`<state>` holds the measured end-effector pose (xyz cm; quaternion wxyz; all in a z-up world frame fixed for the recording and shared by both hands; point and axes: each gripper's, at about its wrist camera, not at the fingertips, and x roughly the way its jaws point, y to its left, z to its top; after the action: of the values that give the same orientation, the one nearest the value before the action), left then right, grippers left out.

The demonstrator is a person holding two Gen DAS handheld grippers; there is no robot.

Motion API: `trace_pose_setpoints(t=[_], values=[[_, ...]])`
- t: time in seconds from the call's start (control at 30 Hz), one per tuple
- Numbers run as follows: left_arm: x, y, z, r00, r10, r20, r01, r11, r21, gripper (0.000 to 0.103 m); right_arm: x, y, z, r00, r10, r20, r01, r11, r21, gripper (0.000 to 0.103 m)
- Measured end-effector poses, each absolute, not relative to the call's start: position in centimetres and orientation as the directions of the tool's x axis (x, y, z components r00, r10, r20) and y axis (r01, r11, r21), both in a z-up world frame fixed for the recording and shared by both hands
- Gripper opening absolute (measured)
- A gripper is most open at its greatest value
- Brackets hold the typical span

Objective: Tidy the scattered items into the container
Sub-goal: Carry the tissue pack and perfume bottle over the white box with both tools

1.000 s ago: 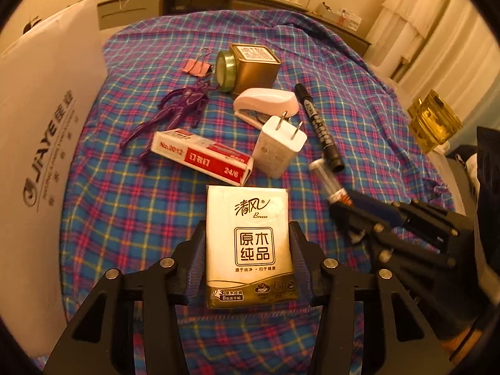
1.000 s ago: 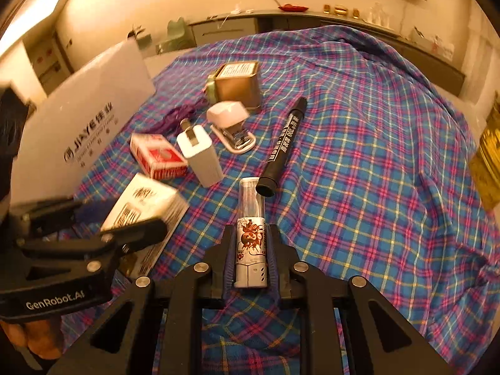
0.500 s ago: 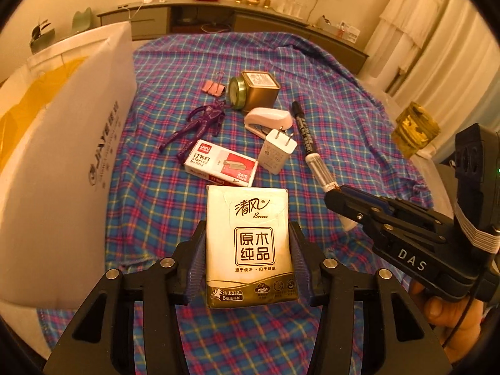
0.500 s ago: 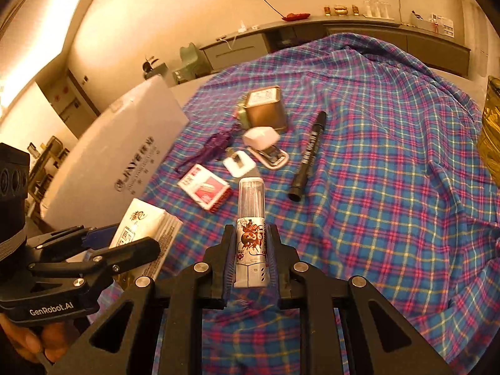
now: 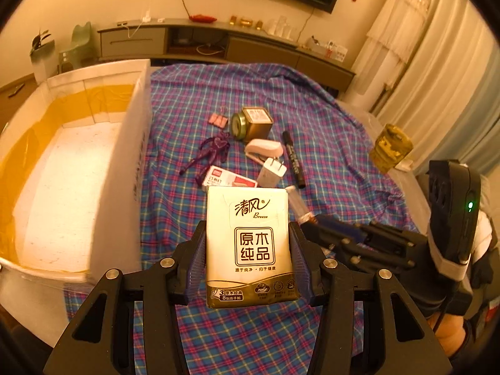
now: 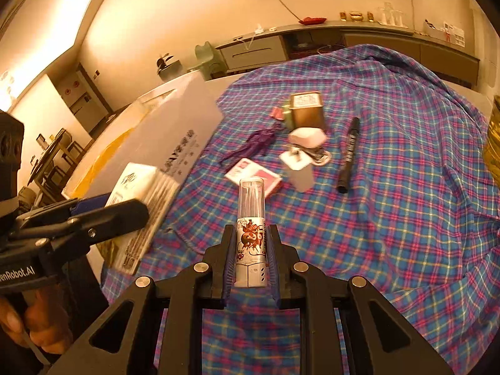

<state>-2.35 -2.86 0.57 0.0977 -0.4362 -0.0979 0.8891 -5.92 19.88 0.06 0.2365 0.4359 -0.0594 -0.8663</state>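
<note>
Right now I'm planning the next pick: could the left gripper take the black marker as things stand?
Probably not: the left gripper is shut on the tissue pack, so the black marker, though unobstructed, must wait.

— What is off the cloth?

— A cream tissue pack, label up, clamped between the left gripper pads; a slim bottle with clear cap, upright in the right gripper.

— And the container?

— A white box, open, yellow-lined, at the plaid cloth's left edge.

— What lies on the cloth?

— Mid-cloth: purple figure, red staple box, white charger, pink stapler, black marker, gold tin, green tape roll, pink binder clips.
</note>
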Motion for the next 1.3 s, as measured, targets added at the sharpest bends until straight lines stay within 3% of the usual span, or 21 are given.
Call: trace_pose_setpoints(t=[0.8, 1.3], values=[[0.1, -14.1, 3.3, -0.687, 0.311, -0.657, -0.036, -0.917, -0.396, 0.051, -5.0, 9.0, 6.4, -0.446, -0.552, -0.704, 0.499, -0.807, 0.317, 0.021], [-2.2, -20.8, 4.5, -0.710, 0.276, -0.647, 0.006, -0.917, -0.398, 0.051, -7.6, 3.0, 9.2, -0.364, -0.614, -0.701, 0.577, -0.739, 0.347, 0.021]])
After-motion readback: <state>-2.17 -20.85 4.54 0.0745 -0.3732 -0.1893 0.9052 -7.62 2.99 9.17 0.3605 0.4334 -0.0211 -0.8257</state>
